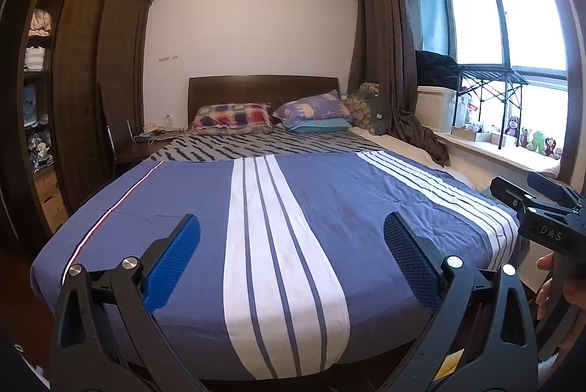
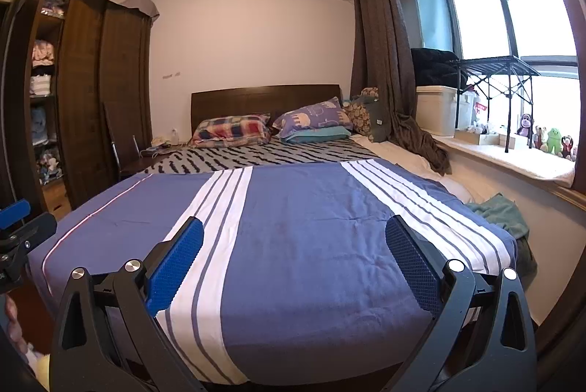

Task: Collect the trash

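No trash shows in either view. My left gripper (image 1: pixel 292 227) hangs open over the foot of the bed (image 1: pixel 293 209), its blue-padded fingers wide apart with nothing between them. My right gripper (image 2: pixel 295 230) is open the same way, a little further right over the same blue striped cover (image 2: pixel 311 227). The right gripper's body (image 1: pixel 549 219) shows at the right edge of the left wrist view, held by a hand (image 1: pixel 549 282). Part of the left gripper (image 2: pixel 18 230) shows at the left edge of the right wrist view.
Pillows (image 1: pixel 234 117) lie by the headboard (image 1: pixel 263 88). A dark wardrobe (image 1: pixel 91 80) with open shelves stands left; a cluttered nightstand (image 1: pixel 146 143) sits beside it. At right are a curtain (image 1: pixel 384 44), a window sill (image 2: pixel 512 154) with plush toys, boxes, a folding rack, and a green cloth (image 2: pixel 501 209) by the bed.
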`<state>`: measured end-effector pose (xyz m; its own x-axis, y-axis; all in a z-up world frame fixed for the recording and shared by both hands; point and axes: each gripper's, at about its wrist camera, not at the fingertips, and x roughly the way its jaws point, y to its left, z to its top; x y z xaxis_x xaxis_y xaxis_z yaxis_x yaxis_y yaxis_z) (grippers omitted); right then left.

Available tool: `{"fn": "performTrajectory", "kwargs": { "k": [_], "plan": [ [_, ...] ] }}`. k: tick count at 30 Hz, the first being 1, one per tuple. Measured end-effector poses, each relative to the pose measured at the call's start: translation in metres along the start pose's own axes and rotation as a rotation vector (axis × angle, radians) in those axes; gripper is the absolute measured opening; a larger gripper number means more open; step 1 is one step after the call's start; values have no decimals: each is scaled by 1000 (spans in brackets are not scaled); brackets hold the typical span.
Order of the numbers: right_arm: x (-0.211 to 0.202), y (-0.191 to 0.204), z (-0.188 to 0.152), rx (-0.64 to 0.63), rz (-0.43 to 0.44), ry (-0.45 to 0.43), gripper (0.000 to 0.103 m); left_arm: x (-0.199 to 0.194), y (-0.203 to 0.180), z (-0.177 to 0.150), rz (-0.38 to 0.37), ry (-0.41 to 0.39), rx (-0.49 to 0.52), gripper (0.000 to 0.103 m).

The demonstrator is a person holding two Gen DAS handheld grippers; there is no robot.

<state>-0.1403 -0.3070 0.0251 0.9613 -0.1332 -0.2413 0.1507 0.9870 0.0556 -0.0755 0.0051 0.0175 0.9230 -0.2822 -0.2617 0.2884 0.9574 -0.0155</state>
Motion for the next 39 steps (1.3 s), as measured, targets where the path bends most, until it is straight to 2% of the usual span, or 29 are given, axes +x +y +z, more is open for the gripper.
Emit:
{"fn": "performTrajectory", "kwargs": {
  "k": [39],
  "plan": [
    [-5, 3, 2, 6, 24, -10, 100, -5, 3, 4, 9, -5, -17, 95]
  ]
}}
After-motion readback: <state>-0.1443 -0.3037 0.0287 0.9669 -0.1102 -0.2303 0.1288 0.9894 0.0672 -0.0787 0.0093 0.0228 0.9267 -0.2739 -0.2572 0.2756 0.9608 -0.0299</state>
